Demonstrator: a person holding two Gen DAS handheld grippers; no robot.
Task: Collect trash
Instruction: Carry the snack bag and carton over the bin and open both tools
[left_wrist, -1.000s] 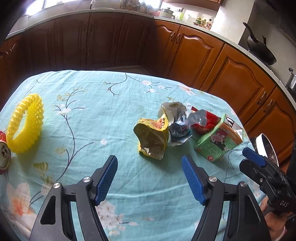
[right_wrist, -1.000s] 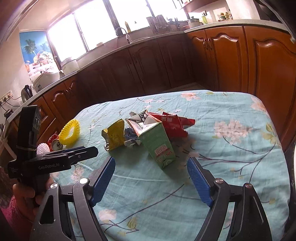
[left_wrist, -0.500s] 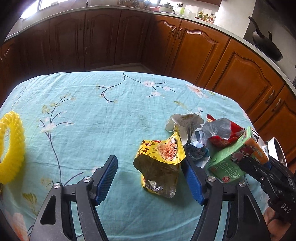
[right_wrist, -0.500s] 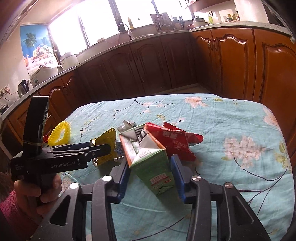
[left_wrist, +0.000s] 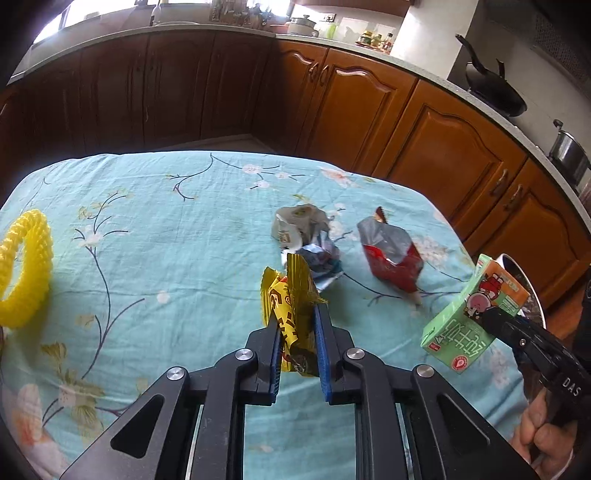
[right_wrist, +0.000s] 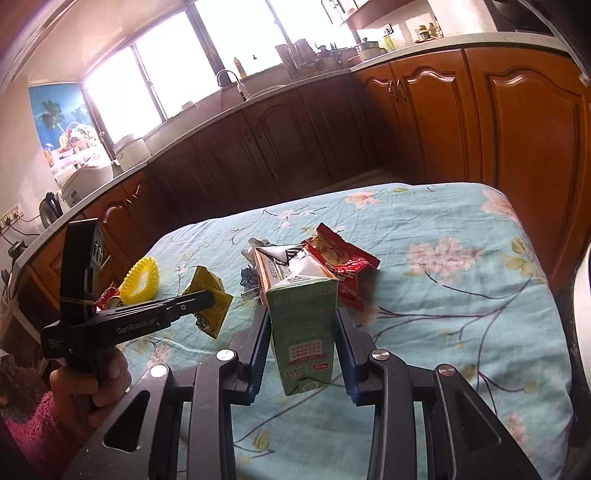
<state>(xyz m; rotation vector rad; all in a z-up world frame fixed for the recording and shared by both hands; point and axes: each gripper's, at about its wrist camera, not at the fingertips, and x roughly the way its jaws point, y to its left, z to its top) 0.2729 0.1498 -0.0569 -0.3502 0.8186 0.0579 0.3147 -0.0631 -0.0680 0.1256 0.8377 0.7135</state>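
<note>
Left wrist view: left gripper (left_wrist: 295, 325) is clamped on the yellow snack wrapper (left_wrist: 291, 306), just in front of the crumpled silver wrappers (left_wrist: 306, 236) on the floral tablecloth (left_wrist: 166, 258). Red chip bag (left_wrist: 391, 254) lies to their right.

Right wrist view: right gripper (right_wrist: 301, 332) squeezes the green milk carton (right_wrist: 303, 325), held in front of the red chip bag (right_wrist: 340, 266); yellow spiky ring (right_wrist: 142, 277) sits off to the carton's left.

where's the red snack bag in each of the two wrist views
Left wrist: the red snack bag lies right of centre on the tablecloth, beyond the left gripper.
Right wrist: the bag lies at centre, just behind and right of the green carton in the right gripper.
Shared landmark: the yellow ring, left in both.
</note>
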